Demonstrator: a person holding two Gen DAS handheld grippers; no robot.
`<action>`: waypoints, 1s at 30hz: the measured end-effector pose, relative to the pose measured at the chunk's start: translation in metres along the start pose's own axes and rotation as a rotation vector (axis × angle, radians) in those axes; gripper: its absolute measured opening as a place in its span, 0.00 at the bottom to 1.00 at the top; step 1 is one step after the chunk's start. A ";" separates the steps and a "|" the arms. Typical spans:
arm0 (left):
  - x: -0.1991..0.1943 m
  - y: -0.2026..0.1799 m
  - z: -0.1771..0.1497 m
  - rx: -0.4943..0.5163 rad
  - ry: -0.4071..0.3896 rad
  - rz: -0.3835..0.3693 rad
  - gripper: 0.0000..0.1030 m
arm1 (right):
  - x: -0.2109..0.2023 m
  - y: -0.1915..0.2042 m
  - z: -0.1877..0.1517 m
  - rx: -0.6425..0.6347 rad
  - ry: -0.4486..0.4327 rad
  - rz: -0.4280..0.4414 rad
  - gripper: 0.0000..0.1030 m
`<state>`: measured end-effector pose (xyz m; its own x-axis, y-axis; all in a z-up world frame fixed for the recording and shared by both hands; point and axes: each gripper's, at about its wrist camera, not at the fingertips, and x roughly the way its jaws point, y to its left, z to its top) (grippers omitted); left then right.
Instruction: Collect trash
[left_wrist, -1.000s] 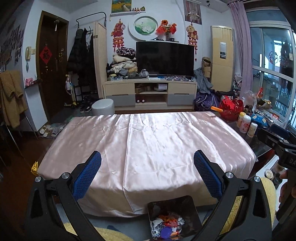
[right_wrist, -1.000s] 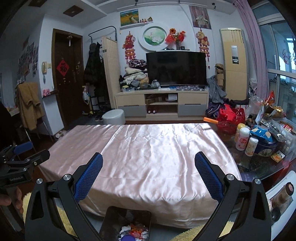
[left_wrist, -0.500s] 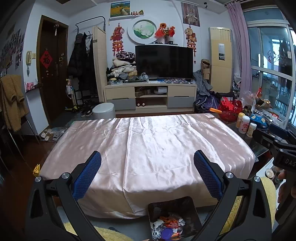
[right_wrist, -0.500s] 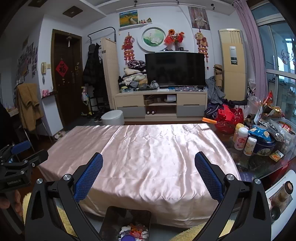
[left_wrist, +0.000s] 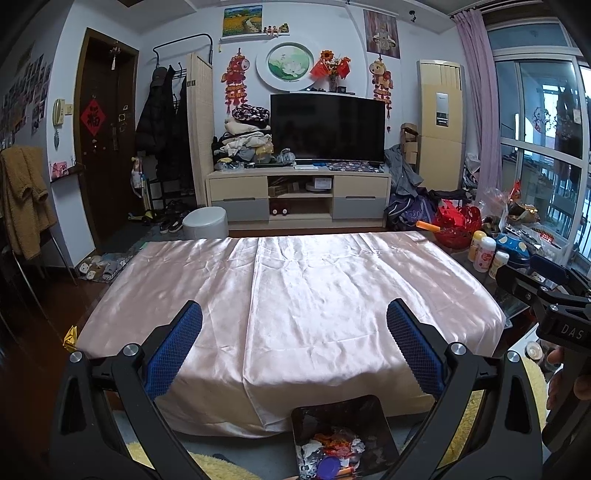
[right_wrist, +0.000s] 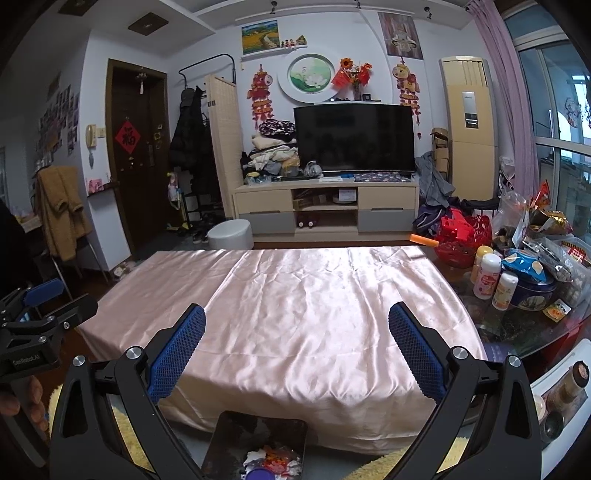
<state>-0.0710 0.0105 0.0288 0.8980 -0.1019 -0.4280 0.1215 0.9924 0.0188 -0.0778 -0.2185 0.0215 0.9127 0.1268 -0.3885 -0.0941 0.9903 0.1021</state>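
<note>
A dark square bin (left_wrist: 343, 435) stands on the floor at the table's near edge, with crumpled wrappers and a purple cap (left_wrist: 328, 466) inside. The right wrist view shows the same bin (right_wrist: 258, 446) below the gripper. My left gripper (left_wrist: 293, 339) is open and holds nothing, raised over the near edge of the pink satin tablecloth (left_wrist: 288, 295). My right gripper (right_wrist: 295, 339) is open too, with nothing between its blue pads. Each gripper shows at the edge of the other's view, held by a hand. No loose trash lies on the cloth (right_wrist: 295, 295).
Bottles (right_wrist: 491, 275), a blue tin (right_wrist: 532, 291) and snack bags crowd the glass table end at the right. A red basket (left_wrist: 458, 229) sits behind them. A grey stool (left_wrist: 205, 223) and a TV cabinet (left_wrist: 299, 201) stand beyond the table. A yellow fluffy rug (left_wrist: 218, 467) lies near the bin.
Both grippers have risen slightly and tilted up, so the room sits a little lower in view. Their jaws stay open and nothing was picked up or dropped.
</note>
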 end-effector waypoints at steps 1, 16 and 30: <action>0.000 0.000 0.000 -0.001 -0.001 -0.001 0.92 | 0.000 0.000 0.000 0.001 0.000 0.001 0.97; -0.004 -0.003 0.002 0.005 -0.009 -0.006 0.92 | -0.002 0.006 0.001 0.004 0.006 0.011 0.97; -0.005 -0.004 0.002 0.005 -0.012 -0.012 0.92 | -0.004 0.006 0.001 0.005 0.004 0.012 0.97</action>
<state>-0.0755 0.0065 0.0330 0.9015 -0.1149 -0.4172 0.1347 0.9907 0.0181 -0.0813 -0.2131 0.0245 0.9099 0.1389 -0.3909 -0.1031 0.9884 0.1112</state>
